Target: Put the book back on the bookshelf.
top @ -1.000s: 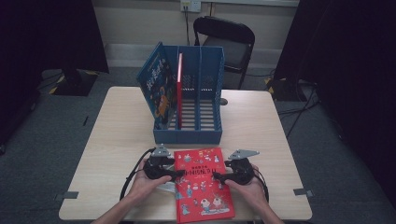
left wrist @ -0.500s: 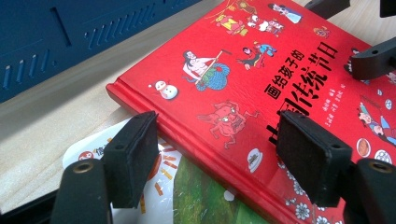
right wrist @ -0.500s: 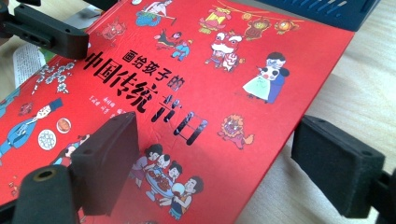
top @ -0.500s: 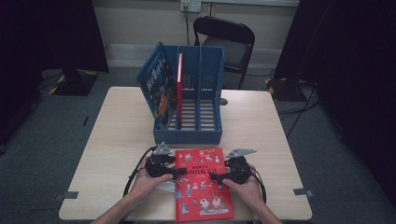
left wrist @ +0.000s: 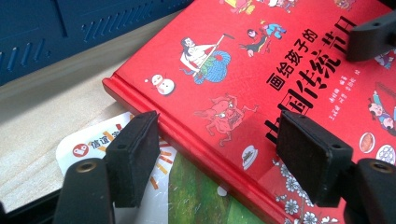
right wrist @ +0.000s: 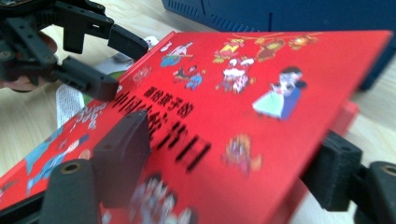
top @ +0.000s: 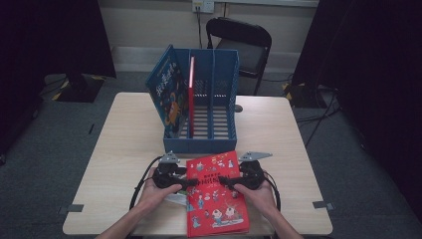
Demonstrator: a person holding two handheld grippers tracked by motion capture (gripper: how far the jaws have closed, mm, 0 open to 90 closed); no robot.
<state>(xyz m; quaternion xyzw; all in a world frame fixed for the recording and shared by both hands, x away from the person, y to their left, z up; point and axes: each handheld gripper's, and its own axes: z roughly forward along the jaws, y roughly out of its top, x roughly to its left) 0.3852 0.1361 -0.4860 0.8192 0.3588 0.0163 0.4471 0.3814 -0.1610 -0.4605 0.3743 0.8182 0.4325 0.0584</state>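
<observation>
— Where is the red book (top: 215, 193)?
— On the table (top: 124, 134), just in front of the blue rack (top: 201, 104).
— And the claws?
— The left claw (top: 186, 183) is spread around the book's left edge. The right claw (top: 222, 181) is spread around its right edge.

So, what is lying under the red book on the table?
Under the red book a thin booklet with a white and green cover sticks out at the spine side. How far it reaches underneath is covered by the book.
</observation>
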